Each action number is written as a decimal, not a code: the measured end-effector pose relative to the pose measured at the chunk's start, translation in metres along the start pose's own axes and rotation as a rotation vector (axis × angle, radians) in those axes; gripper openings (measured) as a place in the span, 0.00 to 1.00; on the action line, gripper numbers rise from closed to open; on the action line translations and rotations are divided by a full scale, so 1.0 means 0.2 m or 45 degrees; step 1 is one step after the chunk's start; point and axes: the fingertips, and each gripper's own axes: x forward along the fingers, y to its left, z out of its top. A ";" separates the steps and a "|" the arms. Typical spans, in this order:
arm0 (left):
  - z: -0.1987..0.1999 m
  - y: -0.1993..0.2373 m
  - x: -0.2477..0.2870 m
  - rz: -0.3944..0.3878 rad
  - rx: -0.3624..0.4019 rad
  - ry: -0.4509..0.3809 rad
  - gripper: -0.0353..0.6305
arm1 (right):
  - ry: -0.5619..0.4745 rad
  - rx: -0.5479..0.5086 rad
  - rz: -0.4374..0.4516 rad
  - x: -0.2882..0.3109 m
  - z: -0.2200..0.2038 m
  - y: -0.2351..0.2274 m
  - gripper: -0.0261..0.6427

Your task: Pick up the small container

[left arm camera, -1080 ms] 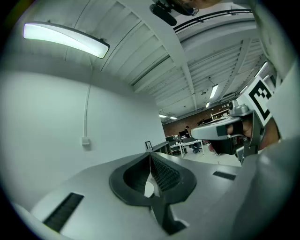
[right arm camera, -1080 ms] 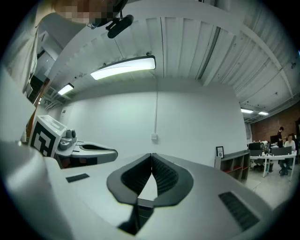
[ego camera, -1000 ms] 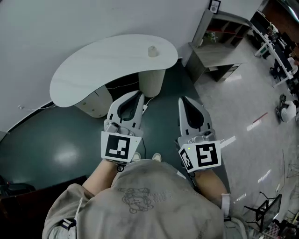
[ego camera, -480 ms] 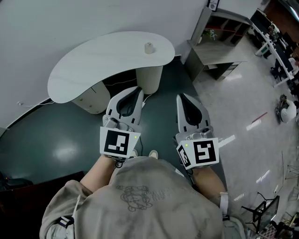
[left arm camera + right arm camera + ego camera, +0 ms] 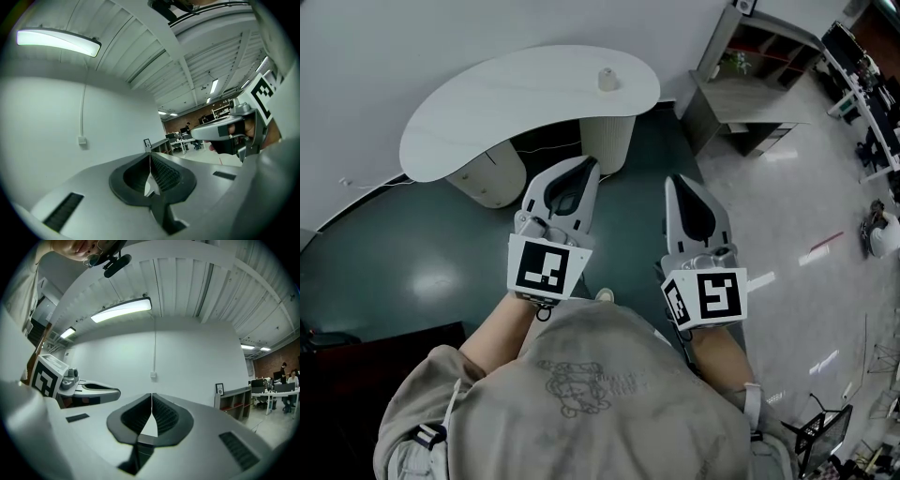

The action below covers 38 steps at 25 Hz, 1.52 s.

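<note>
In the head view, the white kidney-shaped bench (image 5: 487, 112) fills the upper left of the frame. The left tool (image 5: 584, 165) sits just below its near edge, at centre. It is clenched on nothing; the left gripper view shows its ribbed pads (image 5: 161, 174) meeting in a thin seam.

The small container (image 5: 607, 79) stands alone toward the right end of the bench top, up and right of the left tool's tip and well apart from both tools. The right tool (image 5: 681, 182) is at centre right over the dark floor (image 5: 412, 272), equally clenched and empty, its seam (image 5: 151, 411) plain in the right gripper view.

The container is a pale, squat thing with a narrower top. Its material is too small to tell. It looks light and stiff, probably easy to tip or shove across the smooth top. The safest hold is likely across its lower, wider body from the sides, with the jaws spread first and closed gently.

Only the head view shows the container, the bench and how both tools lie relative to them. Both gripper views point level at the pale wall (image 5: 187, 357) and ceiling lamps, so neither shows bench or container. They do show the closed jaws close up, which the head view gives only from above. Each also catches the other tool at its frame edge.
</note>
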 end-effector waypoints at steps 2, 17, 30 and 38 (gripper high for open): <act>-0.01 -0.03 0.01 0.002 -0.031 -0.017 0.08 | 0.003 -0.001 0.010 0.00 -0.01 -0.01 0.08; -0.06 0.05 0.21 0.027 -0.052 -0.032 0.08 | -0.007 -0.014 0.033 0.19 -0.08 -0.13 0.08; -0.18 0.32 0.57 0.018 -0.076 -0.026 0.08 | 0.039 -0.012 0.027 0.61 -0.17 -0.27 0.08; -0.26 0.59 0.85 -0.010 -0.117 -0.009 0.08 | 0.079 -0.051 0.029 0.99 -0.17 -0.32 0.08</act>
